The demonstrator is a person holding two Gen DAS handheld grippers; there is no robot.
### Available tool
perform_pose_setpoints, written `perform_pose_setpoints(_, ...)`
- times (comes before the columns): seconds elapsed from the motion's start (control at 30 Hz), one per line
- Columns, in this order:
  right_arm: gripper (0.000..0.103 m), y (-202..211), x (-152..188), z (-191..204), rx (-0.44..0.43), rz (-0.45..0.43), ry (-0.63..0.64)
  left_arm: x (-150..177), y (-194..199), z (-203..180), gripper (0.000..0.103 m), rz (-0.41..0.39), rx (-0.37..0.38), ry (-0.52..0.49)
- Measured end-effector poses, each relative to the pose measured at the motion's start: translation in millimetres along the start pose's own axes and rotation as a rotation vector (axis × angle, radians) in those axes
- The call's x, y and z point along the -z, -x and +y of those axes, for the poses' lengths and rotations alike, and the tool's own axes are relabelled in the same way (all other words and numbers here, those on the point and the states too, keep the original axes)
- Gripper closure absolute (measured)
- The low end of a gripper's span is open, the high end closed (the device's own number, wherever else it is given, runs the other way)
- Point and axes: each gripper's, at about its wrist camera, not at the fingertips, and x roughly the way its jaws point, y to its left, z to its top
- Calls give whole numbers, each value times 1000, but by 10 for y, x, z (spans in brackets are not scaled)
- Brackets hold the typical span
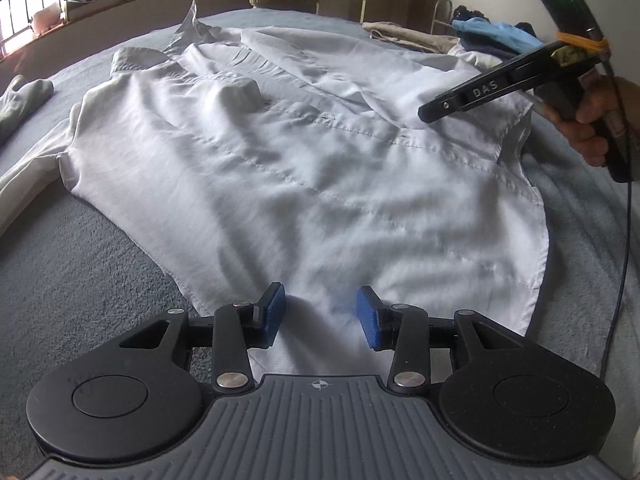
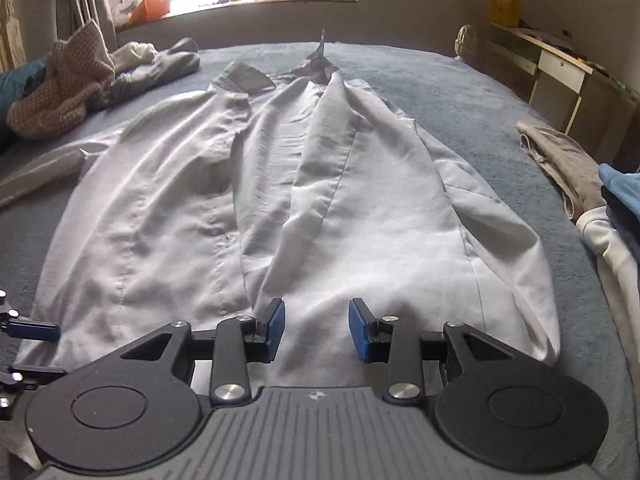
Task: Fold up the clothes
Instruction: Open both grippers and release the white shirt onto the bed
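Both grippers, left (image 1: 320, 316) and right (image 2: 317, 330), gape empty over the shirt (image 1: 280, 168) hem near the bed (image 1: 80, 280) edge. Grabbing probably one layer would bunch it crooked.

The shirt (image 2: 280, 200) is thin woven cloth, pale, matt and creased, with stitched seams showing along its panels. Under it the blanket (image 2: 460, 92) is grey cloth with a short, fuzzy, rough nap. The left gripper (image 1: 320, 316) and right gripper (image 2: 316, 330) are matt black plastic with ribbed grey plastic housings, shiny round metal pivots, and blue pads (image 1: 366, 316) of a finely textured, rubbery look. Beside the shirt a knit garment (image 2: 60, 92) looks coarse and nubbly. The desk (image 2: 560, 68) looks like painted wood, smooth and pale. A yellow rubber band (image 1: 580, 40) wraps a black plastic handle.
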Motion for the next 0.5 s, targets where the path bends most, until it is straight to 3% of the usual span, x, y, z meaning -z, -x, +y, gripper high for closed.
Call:
perform_pose_setpoints(0.1,103,-213,29,-52,17,53,16,15,2,6,62,2,-1,0)
perform_pose_setpoints(0.2,103,-192,33,-195,65,17,6,28,-3,7,62,-1,0,-8)
perform_pose_setpoints(0.4,103,-188,-100,-803,267,-30,-120,22,-11,14,62,2,5,-14)
perform_pose_setpoints(0.47,103,-111,-141,-1015,245,-63,-230,20,-13,17,61,3,7,-15)
perform_pose_setpoints(0.5,103,-37,-154,-1034,189,-93,-257,20,-16,18,61,3,8,-16)
